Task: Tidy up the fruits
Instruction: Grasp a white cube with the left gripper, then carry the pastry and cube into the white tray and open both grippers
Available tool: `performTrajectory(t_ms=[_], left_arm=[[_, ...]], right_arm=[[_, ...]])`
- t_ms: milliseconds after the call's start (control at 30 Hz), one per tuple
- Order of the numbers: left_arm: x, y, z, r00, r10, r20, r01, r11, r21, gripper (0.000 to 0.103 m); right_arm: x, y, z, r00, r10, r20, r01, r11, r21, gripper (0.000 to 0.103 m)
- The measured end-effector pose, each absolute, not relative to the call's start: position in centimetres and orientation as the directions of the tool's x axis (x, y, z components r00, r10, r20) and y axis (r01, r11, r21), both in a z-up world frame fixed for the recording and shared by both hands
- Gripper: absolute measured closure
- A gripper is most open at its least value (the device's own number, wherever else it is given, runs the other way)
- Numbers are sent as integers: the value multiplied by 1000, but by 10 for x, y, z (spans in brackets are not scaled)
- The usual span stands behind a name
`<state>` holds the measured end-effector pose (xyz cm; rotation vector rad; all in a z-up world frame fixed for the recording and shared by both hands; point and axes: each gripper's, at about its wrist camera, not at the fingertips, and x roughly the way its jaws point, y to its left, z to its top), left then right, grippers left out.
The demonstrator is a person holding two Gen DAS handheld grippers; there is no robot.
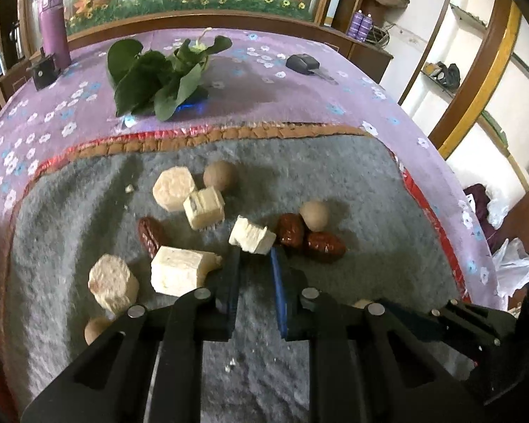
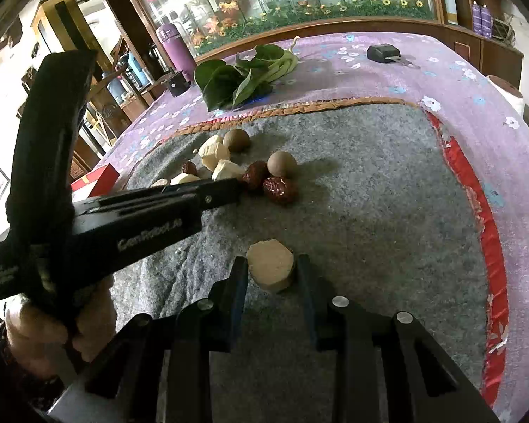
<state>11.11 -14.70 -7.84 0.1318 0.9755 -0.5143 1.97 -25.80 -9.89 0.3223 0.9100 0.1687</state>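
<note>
On the grey mat lie several pale cut fruit chunks, red dates and round brown longans. My left gripper is shut on a white chunk at its fingertips. My right gripper is shut on a pale hexagonal chunk, resting on the mat apart from the pile. The left gripper also shows in the right wrist view, reaching into the pile beside the dates.
A purple flowered cloth covers the table. Green leaves, a purple bottle, a small black box and a black key fob lie at the back. A red box is at the left edge.
</note>
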Motion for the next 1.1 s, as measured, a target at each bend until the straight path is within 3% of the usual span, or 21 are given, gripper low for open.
performTrajectory(t_ms=[200, 333, 533, 567, 667, 800, 1100], left_arm=[[115, -154, -78, 452, -364, -814, 471, 873, -129, 84], [118, -162, -80, 466, -353, -811, 456, 882, -122, 76], [121, -168, -82, 497, -347, -796, 435, 893, -118, 75], [120, -169, -82, 500, -346, -794, 438, 892, -113, 76], [121, -166, -84, 514, -332, -791, 436, 895, -92, 91], [127, -145, -83, 458, -455, -764, 440, 863, -250, 91], [67, -91, -61, 477, -458, -750, 482, 850, -213, 91]], right_arm=[[21, -260, -100, 605, 296, -739, -8, 930, 367, 73], [21, -262, -101, 606, 308, -734, -8, 924, 381, 73], [21, -264, -101, 606, 321, -727, -8, 917, 399, 73], [21, -263, -101, 606, 318, -729, -8, 919, 395, 73], [21, -259, -99, 606, 287, -742, -7, 935, 355, 74], [20, -252, -97, 604, 245, -759, -8, 953, 302, 75], [12, -240, -81, 580, 330, -745, -40, 925, 378, 76]])
